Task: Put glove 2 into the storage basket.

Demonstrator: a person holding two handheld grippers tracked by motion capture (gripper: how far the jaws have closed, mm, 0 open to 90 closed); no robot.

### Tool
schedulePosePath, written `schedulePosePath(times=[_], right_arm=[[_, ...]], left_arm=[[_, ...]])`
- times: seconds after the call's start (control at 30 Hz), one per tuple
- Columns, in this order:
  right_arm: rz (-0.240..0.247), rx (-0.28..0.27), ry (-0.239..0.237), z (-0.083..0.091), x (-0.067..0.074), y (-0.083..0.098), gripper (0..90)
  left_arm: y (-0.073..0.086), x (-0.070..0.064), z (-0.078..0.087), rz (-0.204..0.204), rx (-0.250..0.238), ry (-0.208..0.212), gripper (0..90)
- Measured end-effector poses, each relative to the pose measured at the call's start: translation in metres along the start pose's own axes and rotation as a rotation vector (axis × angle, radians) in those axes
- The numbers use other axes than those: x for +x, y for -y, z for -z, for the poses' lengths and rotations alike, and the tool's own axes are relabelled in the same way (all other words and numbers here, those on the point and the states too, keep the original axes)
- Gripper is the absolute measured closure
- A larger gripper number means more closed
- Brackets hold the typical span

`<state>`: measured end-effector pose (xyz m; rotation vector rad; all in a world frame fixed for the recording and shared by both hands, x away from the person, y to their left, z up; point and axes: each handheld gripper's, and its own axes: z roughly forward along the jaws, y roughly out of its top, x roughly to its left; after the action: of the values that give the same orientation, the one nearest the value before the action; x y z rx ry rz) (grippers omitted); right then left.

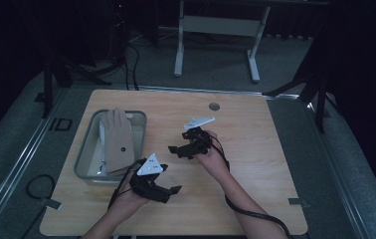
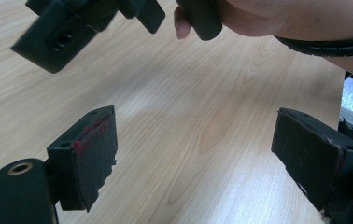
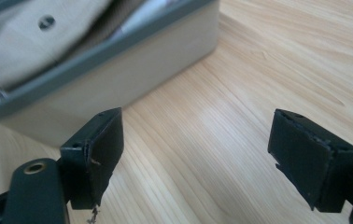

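No readable writing. One grey tray [image 1: 87, 144] left of centre on worktop [image 1: 255, 149], one beige glove [image 1: 117, 139] inside. Left gripper [image 1: 168, 191] lower centre, jaws wide, empty. Right gripper [image 1: 178, 150] centre, jaws wide, empty.

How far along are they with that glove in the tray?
Nothing looks done yet: the glove lies in the tray, untouched. Both grippers, left and right, are open and empty above the table beside it. Reaching and grasping the glove is still ahead.
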<state>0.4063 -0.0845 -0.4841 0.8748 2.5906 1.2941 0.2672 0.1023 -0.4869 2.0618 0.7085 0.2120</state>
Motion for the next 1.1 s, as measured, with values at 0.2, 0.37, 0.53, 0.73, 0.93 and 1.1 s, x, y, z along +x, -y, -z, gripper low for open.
schedulePosePath(times=[0.2, 0.37, 0.53, 0.73, 0.93, 1.1], right_arm=[[-0.011, 0.018, 0.015, 0.007, -0.008, 0.025, 17.9], [-0.018, 0.012, 0.009, 0.010, -0.012, 0.040, 17.9], [0.000, 0.015, 0.001, 0.011, -0.014, 0.053, 17.9], [0.005, -0.026, -0.005, 0.016, -0.014, 0.069, 17.8], [0.011, -0.019, -0.001, 0.016, -0.015, 0.082, 17.7], [0.020, -0.028, 0.005, 0.017, -0.016, 0.093, 17.6]], left_arm=[[0.007, -0.002, -0.016, -0.013, 0.016, 0.010, 14.8], [0.010, -0.003, -0.024, -0.013, 0.017, 0.015, 14.7], [0.015, -0.005, -0.037, -0.034, 0.021, 0.017, 14.7], [0.020, -0.005, -0.047, -0.027, 0.007, 0.011, 14.7], [0.022, -0.003, -0.054, -0.022, 0.006, 0.015, 14.7], [0.026, -0.001, -0.057, -0.019, -0.002, 0.013, 14.7]])
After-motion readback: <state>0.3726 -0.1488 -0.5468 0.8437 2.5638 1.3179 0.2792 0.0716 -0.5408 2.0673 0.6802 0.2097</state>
